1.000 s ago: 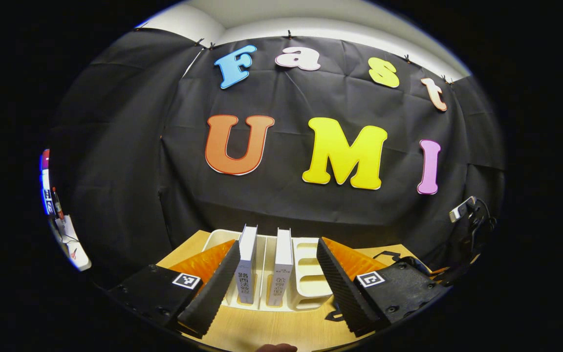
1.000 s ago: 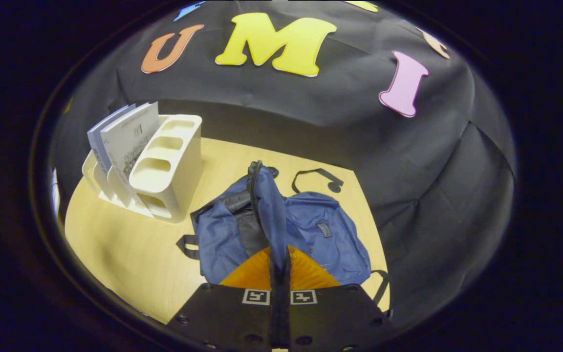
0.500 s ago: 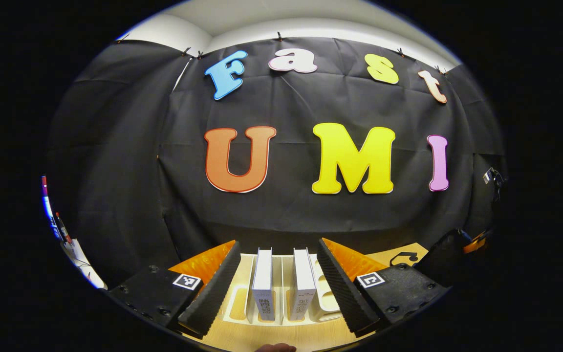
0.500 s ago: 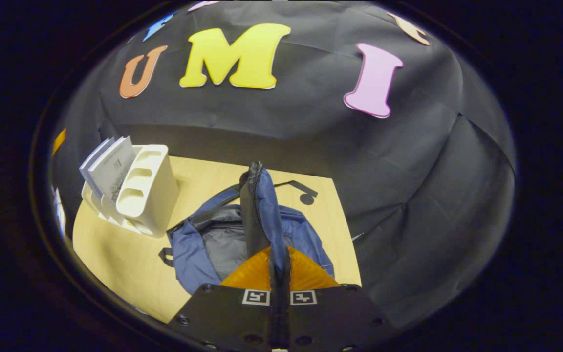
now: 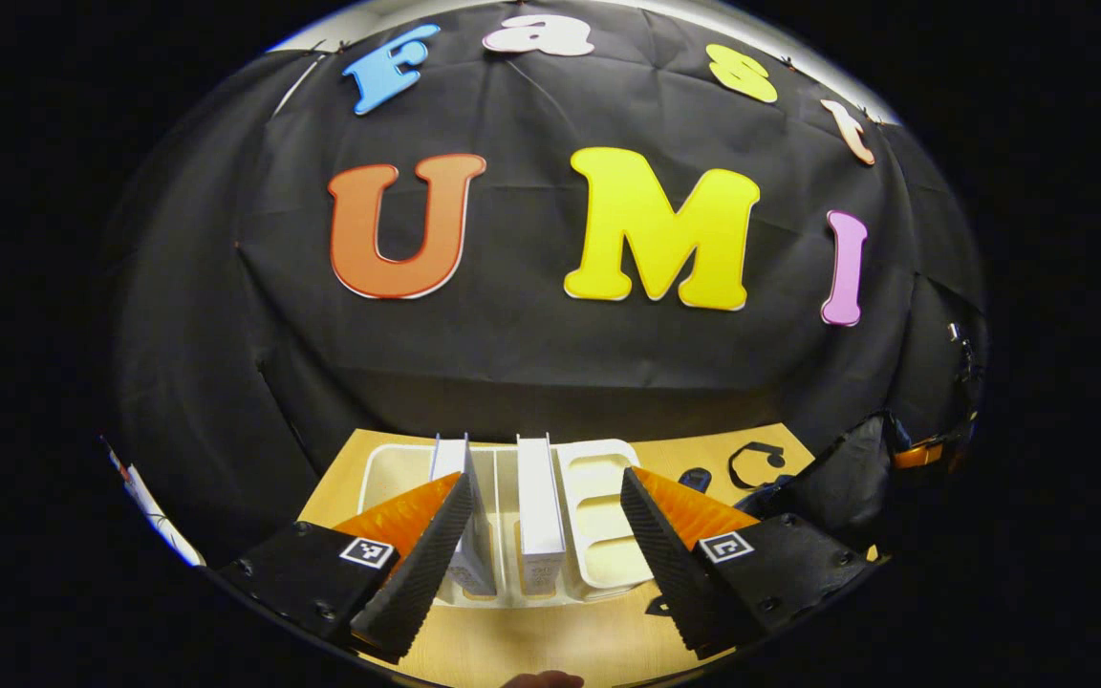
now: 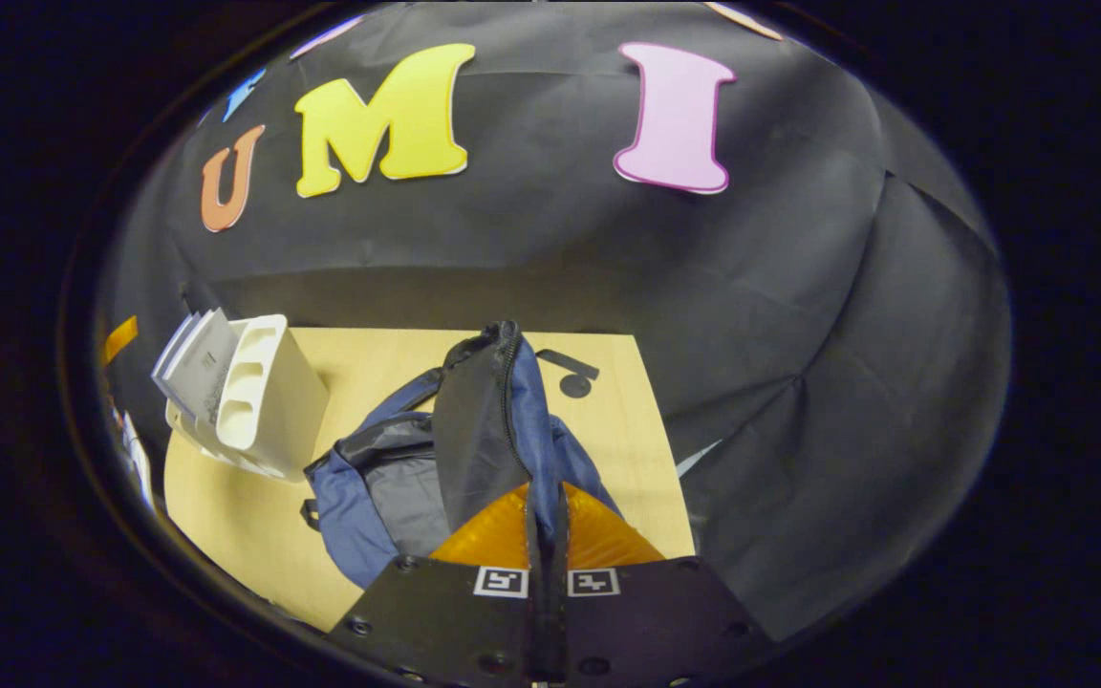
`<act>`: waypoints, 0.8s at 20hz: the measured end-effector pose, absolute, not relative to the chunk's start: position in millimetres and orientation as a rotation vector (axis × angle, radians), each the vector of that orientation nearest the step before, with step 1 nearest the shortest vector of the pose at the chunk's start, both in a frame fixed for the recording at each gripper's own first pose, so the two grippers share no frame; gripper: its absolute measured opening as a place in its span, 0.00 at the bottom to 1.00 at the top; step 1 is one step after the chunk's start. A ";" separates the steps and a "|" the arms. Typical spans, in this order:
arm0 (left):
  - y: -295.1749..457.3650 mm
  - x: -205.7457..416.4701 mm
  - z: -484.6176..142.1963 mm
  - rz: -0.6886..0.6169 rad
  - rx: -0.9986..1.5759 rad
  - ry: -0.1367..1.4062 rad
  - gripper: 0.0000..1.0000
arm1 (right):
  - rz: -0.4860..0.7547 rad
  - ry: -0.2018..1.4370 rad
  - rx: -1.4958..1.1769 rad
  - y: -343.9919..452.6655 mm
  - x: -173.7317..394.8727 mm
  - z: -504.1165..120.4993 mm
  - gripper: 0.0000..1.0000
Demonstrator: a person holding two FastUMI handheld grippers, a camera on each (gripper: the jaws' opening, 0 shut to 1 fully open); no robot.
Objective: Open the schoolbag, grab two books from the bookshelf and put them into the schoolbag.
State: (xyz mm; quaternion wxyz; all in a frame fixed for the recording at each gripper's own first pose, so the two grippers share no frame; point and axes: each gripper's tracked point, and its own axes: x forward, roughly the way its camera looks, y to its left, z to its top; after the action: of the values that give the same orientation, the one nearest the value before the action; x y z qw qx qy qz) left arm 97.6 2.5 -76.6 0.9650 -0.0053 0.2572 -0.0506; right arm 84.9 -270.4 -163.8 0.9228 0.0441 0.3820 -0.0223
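Observation:
In the left gripper view my left gripper (image 5: 543,562) is open in front of the white bookshelf (image 5: 600,511). Two white books stand upright in it, one (image 5: 463,521) close to my left finger, the other (image 5: 538,506) between the fingers, untouched. In the right gripper view my right gripper (image 6: 547,521) is shut on the blue schoolbag's flap (image 6: 517,420) and holds it up. The schoolbag (image 6: 398,478) lies on the wooden table with its grey inside showing. The bookshelf (image 6: 264,397) with both books (image 6: 197,368) stands to the bag's left.
The wooden table (image 6: 226,497) ends at black cloth at the back and right. A black strap with a buckle (image 6: 572,375) lies on the table behind the bag. In the left gripper view, the dark raised bag (image 5: 832,478) and black strap (image 5: 751,463) lie right of the shelf.
My right gripper has lifted the bag's flap higher and the bag gapes wider. My left gripper has tipped downward before the shelf, staying open around the books.

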 end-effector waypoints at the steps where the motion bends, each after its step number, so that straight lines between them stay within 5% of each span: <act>1: -1.0 101.1 -82.9 -0.113 -0.013 0.569 0.99 | -0.035 0.788 0.108 -276.6 88.4 -168.6 0.00; 16: -4.2 143.8 -179.6 -0.113 -0.014 1.254 0.99 | 0.036 0.805 0.209 -286.3 84.6 -181.9 0.00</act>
State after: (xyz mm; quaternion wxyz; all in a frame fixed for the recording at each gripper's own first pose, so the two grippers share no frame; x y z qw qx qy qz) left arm 143.8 -4.2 -179.6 0.8082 -0.0064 0.5865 -0.0530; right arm 84.6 -286.3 -181.9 0.9146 0.1013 0.3911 0.0173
